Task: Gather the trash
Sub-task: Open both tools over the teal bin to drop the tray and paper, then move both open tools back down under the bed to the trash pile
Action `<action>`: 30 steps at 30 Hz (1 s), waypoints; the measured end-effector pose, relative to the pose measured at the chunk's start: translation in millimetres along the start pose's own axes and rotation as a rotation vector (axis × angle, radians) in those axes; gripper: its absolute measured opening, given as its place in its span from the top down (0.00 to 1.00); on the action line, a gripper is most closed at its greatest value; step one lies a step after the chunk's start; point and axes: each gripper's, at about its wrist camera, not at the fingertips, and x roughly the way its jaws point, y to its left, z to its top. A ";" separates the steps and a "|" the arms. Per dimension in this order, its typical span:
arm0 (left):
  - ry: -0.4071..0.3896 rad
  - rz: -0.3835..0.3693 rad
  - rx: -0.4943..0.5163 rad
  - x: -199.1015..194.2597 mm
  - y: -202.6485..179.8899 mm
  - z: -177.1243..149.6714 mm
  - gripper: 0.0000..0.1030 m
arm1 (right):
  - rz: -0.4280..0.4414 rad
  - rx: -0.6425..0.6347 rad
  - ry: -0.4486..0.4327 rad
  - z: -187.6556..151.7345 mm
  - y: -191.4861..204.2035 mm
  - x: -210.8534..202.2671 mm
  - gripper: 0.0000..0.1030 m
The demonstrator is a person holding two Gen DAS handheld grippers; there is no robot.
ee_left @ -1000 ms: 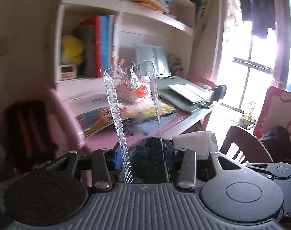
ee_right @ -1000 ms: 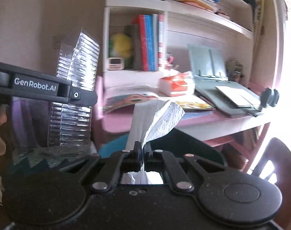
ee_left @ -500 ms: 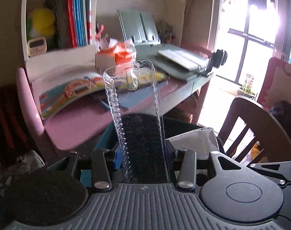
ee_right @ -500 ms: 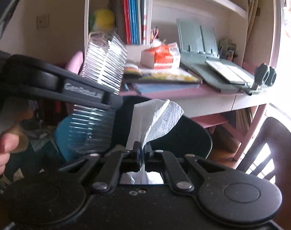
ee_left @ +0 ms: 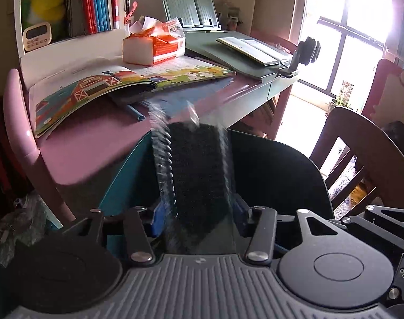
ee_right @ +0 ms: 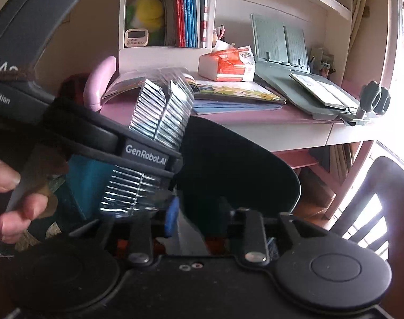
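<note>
so both my claws were opening over the dark bin [ee_left: 268,164] at lower center, my right gripper [ee_right: 199,223] already empty and my left gripper [ee_left: 196,212] loosening on the clear plastic tray [ee_left: 162,164], which could've snagged the rim and flopped outside

clear ribbed glossy plastic container [ee_left: 191,164] | smooth pink desk [ee_left: 101,133] | dark wooden chair [ee_left: 366,143]

"GenRobot.AI" runs in white along the left hand-held gripper [ee_right: 148,156]; partial white lettering marks its dark body. The orange tissue pack [ee_right: 228,65] on the worktop [ee_right: 268,117] bears unreadable print.
</note>
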 end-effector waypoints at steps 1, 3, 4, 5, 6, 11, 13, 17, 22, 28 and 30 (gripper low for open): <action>-0.003 0.003 -0.003 -0.9 0.6 -0.3 0.46 | -0.001 0.004 0.000 -0.2 -0.2 -0.8 0.67; -0.009 0.005 -0.004 -4.5 1.5 -1.3 0.40 | 0.001 0.010 -0.006 0.2 -0.2 -3.8 0.64; -0.013 0.007 -0.002 -6.3 1.3 -1.2 0.39 | 0.001 0.013 -0.008 0.1 -0.1 -5.4 0.64; -0.018 0.006 -0.003 -9.1 1.8 -1.7 0.39 | 0.002 0.015 -0.010 -0.1 -0.2 -7.0 0.63; -0.022 0.002 -0.004 -12.3 2.6 -2.2 0.39 | 0.003 0.019 -0.013 -0.1 -0.2 -9.0 0.61; -0.054 0.009 -0.009 -32.7 7.1 -5.7 0.23 | 0.013 0.024 -0.033 0.8 4.5 -22.5 0.52; -0.073 0.005 -0.012 -44.4 11.7 -8.5 0.22 | 0.022 0.023 -0.039 2.1 8.2 -28.8 0.50; -0.093 0.010 -0.025 -69.5 24.1 -16.4 0.22 | 0.042 0.010 -0.058 4.2 18.9 -44.2 0.47; -0.122 0.045 -0.050 -106.1 49.1 -30.7 0.22 | 0.081 -0.013 -0.073 6.5 39.3 -61.4 0.44; -0.154 0.096 -0.104 -152.2 88.9 -52.2 0.22 | 0.143 -0.035 -0.086 9.2 73.4 -75.7 0.42; -0.156 0.114 -0.119 -165.7 103.2 -60.2 0.20 | 0.162 -0.053 -0.098 9.9 88.2 -80.1 0.41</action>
